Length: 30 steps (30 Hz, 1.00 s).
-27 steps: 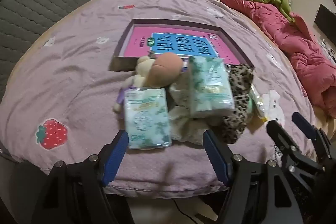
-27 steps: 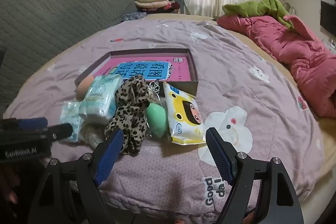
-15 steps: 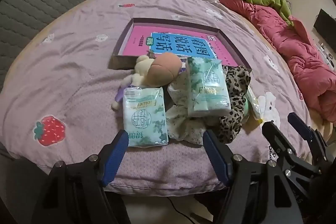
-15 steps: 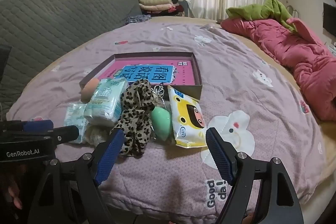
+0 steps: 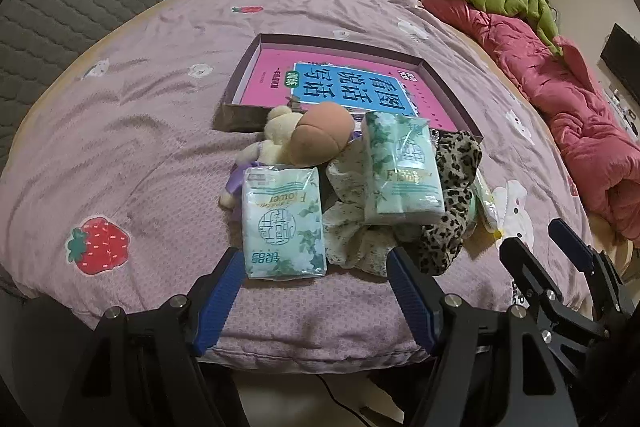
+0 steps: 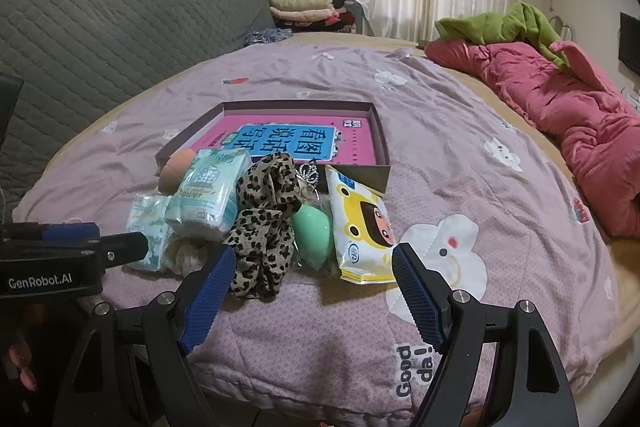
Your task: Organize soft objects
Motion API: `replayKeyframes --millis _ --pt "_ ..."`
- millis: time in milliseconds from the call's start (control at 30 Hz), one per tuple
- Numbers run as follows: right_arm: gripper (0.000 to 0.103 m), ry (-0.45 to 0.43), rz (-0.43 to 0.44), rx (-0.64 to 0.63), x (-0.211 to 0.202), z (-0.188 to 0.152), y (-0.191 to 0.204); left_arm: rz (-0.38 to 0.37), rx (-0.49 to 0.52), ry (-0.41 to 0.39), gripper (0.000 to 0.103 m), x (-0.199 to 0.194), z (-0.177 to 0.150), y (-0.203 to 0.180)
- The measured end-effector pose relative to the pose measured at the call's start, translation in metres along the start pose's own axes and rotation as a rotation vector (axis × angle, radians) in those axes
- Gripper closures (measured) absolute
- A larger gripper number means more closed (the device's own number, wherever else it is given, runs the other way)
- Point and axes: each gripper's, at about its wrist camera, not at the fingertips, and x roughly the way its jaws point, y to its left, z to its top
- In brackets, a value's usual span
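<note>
A pile of soft things lies on the purple bedspread in front of a shallow box point(image 5: 240, 83) point(image 6: 382, 147) with a pink book in it. The pile holds two green tissue packs point(image 5: 282, 223) point(image 5: 402, 171), a cream plush toy point(image 5: 276, 139), a tan sponge point(image 5: 320, 137), a floral cloth point(image 5: 348, 227), a leopard scrunchie point(image 5: 452, 187) point(image 6: 264, 211), a green sponge point(image 6: 314, 235) and a yellow wipes pack point(image 6: 366, 227). My left gripper point(image 5: 316, 299) is open, just short of the near tissue pack. My right gripper point(image 6: 312, 291) is open, near the scrunchie and wipes.
A crumpled red quilt point(image 6: 568, 115) with a green garment point(image 6: 500, 27) lies along the bed's right side. A grey quilted headboard point(image 6: 120, 23) stands at the left. Folded clothes point(image 6: 304, 9) are stacked at the far end, by the curtains.
Both grippers have drawn back and risen slightly from the pile, so the objects look a bit farther away. Nothing on the bed has moved. Both stay open.
</note>
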Motion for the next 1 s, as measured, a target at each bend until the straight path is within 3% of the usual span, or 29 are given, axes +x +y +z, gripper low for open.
replayKeyframes --millis 1000 --pt "0.022 -0.013 0.004 -0.001 -0.0001 0.0037 0.0041 0.016 0.007 -0.009 0.03 -0.0026 0.0002 -0.003"
